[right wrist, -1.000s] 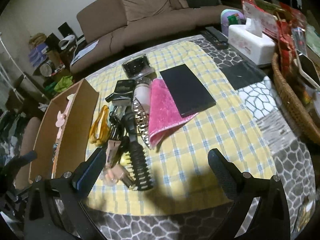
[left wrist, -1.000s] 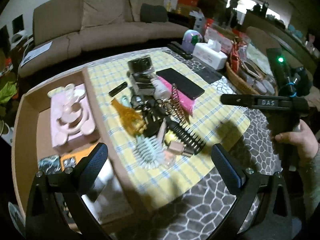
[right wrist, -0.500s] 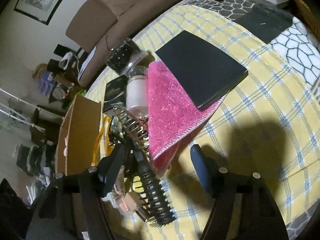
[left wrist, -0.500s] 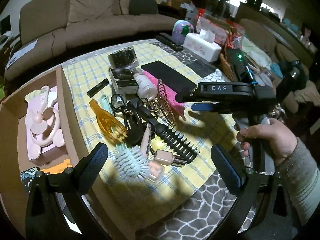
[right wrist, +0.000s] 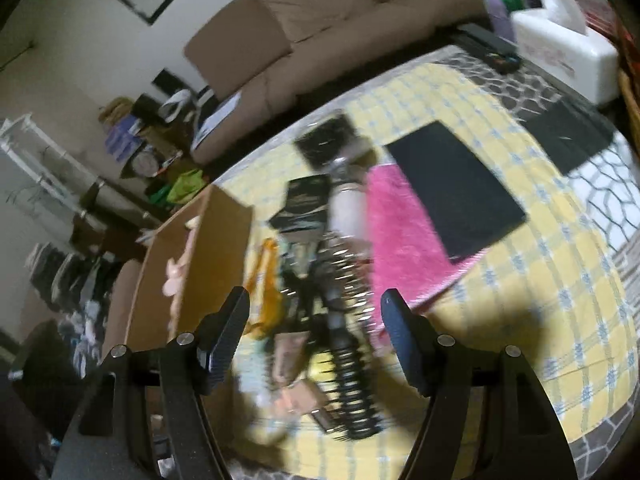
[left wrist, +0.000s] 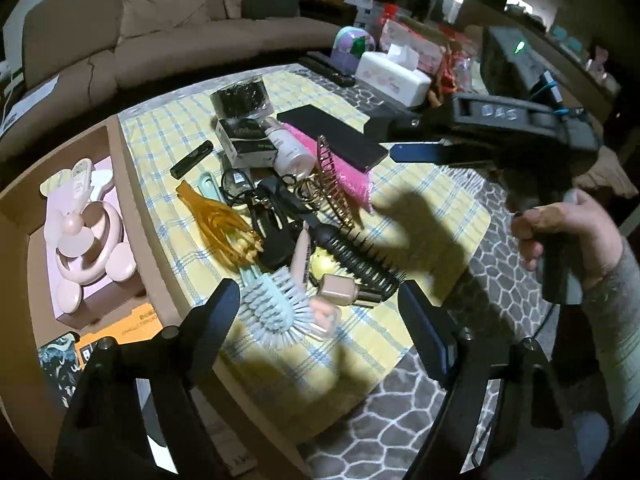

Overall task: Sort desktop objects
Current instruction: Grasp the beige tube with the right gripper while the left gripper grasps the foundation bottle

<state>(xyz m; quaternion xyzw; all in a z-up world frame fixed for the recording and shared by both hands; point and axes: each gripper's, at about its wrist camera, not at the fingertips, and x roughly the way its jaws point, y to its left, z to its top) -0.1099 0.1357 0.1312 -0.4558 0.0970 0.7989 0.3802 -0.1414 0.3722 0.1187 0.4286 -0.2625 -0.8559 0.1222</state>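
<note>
Fingers of your left gripper (left wrist: 320, 300) are closing, empty, above the mint-green plastic hairbrush (left wrist: 276, 304) on the yellow checked surface (left wrist: 432, 208); your right gripper (right wrist: 316, 316) hangs parted, gripping nothing, over the black ribbed comb (right wrist: 348, 364).

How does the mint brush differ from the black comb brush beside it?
The mint brush is pale green with a broad head of splayed white-tipped bristles; the black brush is dark, long and narrow with short rows of teeth. The mint brush lies at the near end of the pile, the black brush farther right. Both lie flat on the yellow checked cloth.
</note>
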